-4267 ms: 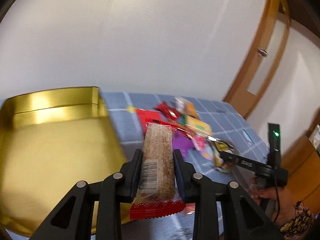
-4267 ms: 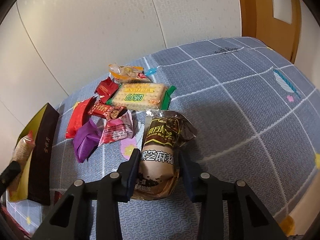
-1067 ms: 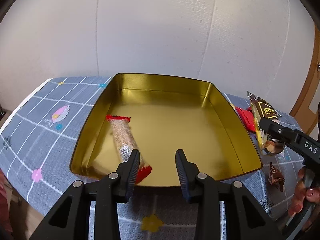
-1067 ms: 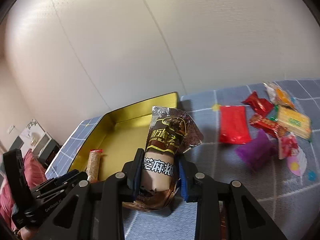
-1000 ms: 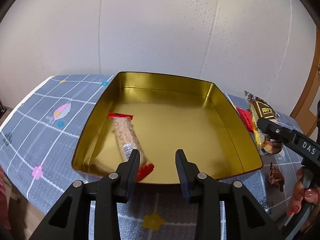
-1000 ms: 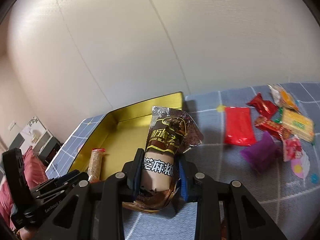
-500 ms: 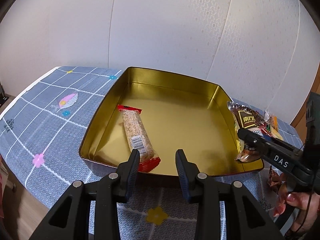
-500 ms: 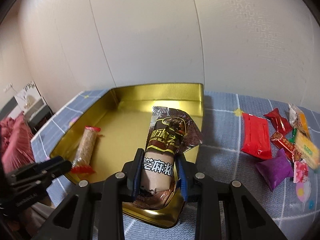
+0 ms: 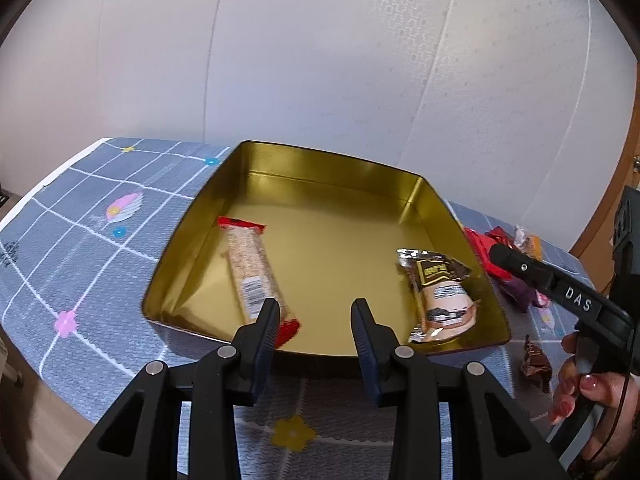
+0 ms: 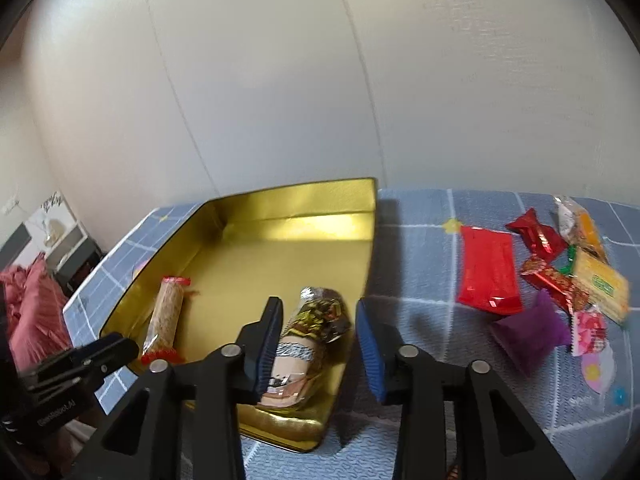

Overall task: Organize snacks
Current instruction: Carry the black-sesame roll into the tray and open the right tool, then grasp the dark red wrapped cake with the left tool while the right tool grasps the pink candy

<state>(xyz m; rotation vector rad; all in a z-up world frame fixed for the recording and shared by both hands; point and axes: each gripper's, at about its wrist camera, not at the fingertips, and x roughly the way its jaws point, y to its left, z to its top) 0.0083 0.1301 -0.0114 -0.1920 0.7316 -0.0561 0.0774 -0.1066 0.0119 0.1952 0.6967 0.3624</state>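
The right gripper (image 10: 318, 338) is hovering over the near right corner of the gold tin (image 10: 280, 200), and its jaws are opening. The brown sesame packet (image 10: 308, 340) is lying on the tin floor below and between them, and the pads are no longer pressing on it. In the left wrist view the same packet (image 9: 438, 292) is resting flat against the tin's right wall, clear of the right gripper's finger (image 9: 560, 292) that is reaching in from the right, with a hand (image 9: 588, 384) working its trigger.

The left gripper (image 9: 314, 320) is hanging just in front of the tin's near rim (image 9: 328, 350), its jaws standing narrowly apart with nothing between them. The red-ended grain bar (image 9: 252, 276) is lying just beyond its left finger, on the left side of the tin floor, well apart from the brown packet.

To the right of the right gripper, on the table's blue checked cloth (image 10: 420, 240), the remaining snacks are lying loose: a flat red packet (image 10: 488, 276), a purple packet (image 10: 528, 332), a yellow cracker pack (image 10: 600, 284) and several small red sweets (image 10: 536, 234). A small brown sweet (image 9: 534, 362) is lying on the cloth beside the tin's near right corner.
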